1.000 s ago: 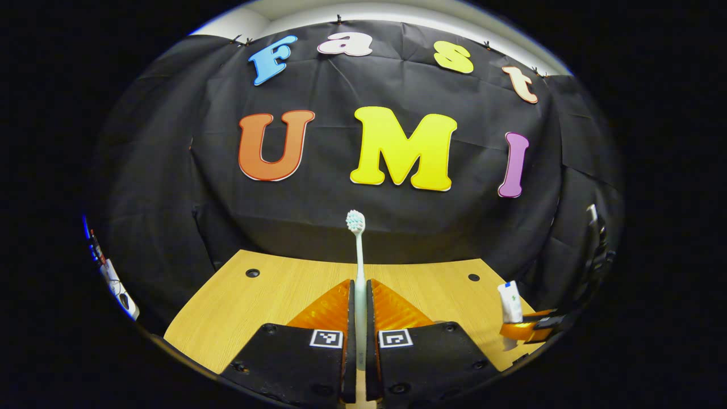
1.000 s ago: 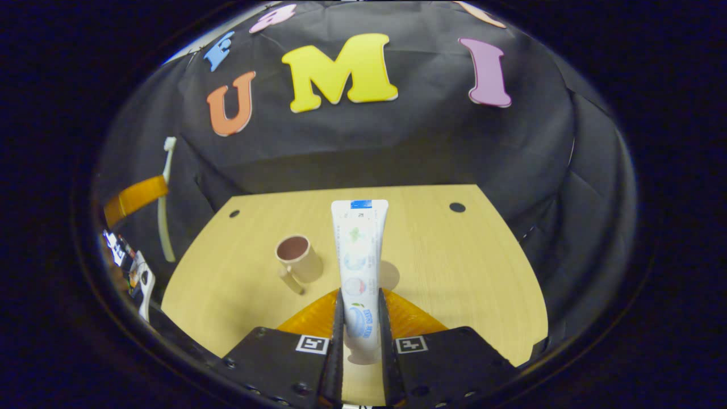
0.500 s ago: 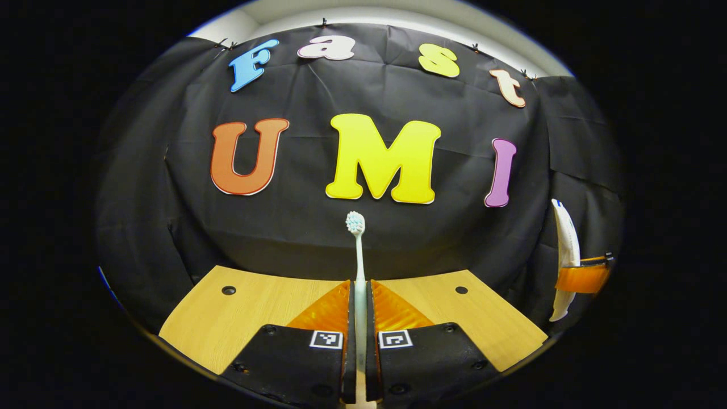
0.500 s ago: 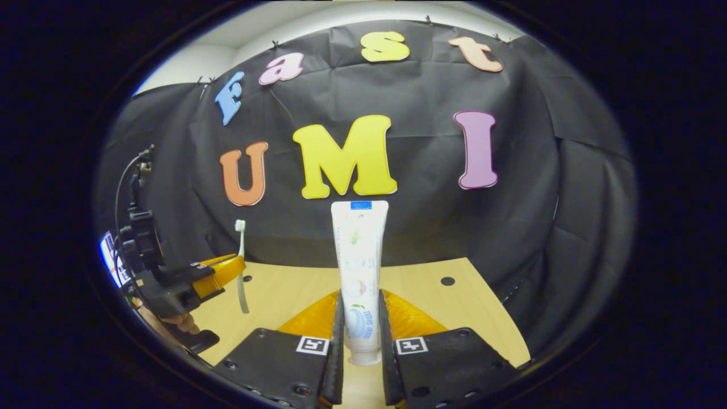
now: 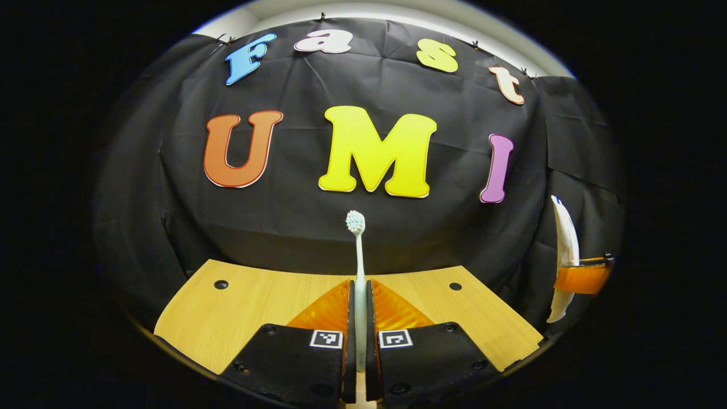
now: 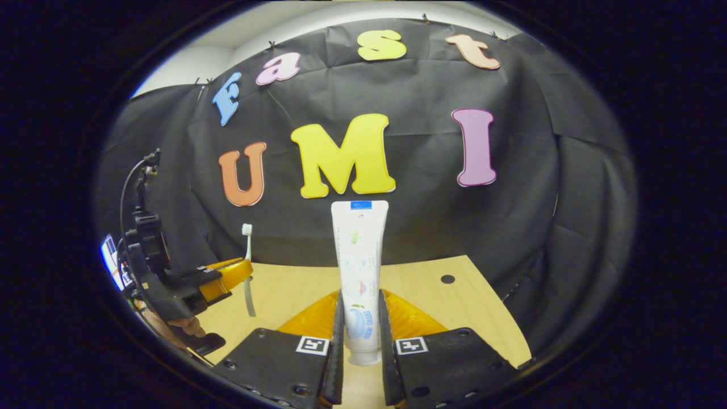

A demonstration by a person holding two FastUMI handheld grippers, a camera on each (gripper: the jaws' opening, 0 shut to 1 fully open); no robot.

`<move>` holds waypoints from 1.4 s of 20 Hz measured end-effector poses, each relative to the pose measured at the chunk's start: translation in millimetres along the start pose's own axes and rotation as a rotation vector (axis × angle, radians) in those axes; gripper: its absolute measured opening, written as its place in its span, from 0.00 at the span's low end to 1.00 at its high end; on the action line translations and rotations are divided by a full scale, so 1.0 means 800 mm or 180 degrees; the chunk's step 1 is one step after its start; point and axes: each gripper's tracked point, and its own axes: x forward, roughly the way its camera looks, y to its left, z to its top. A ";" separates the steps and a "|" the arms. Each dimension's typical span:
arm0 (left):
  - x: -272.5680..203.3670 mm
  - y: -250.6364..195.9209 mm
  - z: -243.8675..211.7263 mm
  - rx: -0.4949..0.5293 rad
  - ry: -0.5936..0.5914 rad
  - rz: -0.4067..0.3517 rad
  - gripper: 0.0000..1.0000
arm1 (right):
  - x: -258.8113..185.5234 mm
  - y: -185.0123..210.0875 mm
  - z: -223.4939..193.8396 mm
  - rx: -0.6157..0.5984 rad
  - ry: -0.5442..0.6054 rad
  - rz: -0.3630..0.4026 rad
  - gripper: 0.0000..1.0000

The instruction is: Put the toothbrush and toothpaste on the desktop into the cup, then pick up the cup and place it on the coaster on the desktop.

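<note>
Left gripper (image 5: 358,318) clamps an upright toothbrush (image 5: 358,255), right gripper (image 6: 360,324) clamps toothpaste (image 6: 359,267) — both raised above the desk (image 5: 255,301), likely bound for a cup.

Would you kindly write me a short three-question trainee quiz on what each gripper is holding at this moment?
1. True or false: the left gripper is shut on the toothbrush.
2. Multiple choice: what does the right gripper hold? A) a cup B) the toothpaste C) nothing
3. Fill in: in both views, each held item stands ______ above the desk, pointing toward the booth wall.

Key
1. True; both fingers press on its handle.
2. B; the tube sits between both fingers, cap end down.
3. Upright.
</note>
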 end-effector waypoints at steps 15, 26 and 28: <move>0.124 -0.014 -0.115 0.0043 0.0138 -0.0070 0.11 | -0.032 -0.073 -0.057 -0.0200 0.0382 -0.0526 0.28; 0.178 -0.002 -0.186 0.0064 0.0338 -0.0088 0.13 | -0.049 -0.121 -0.067 -0.0038 0.0446 -0.0709 0.28; 0.170 -0.016 -0.189 -0.0005 0.0347 -0.0264 0.15 | -0.048 -0.119 -0.073 -0.0038 0.0472 -0.0650 0.28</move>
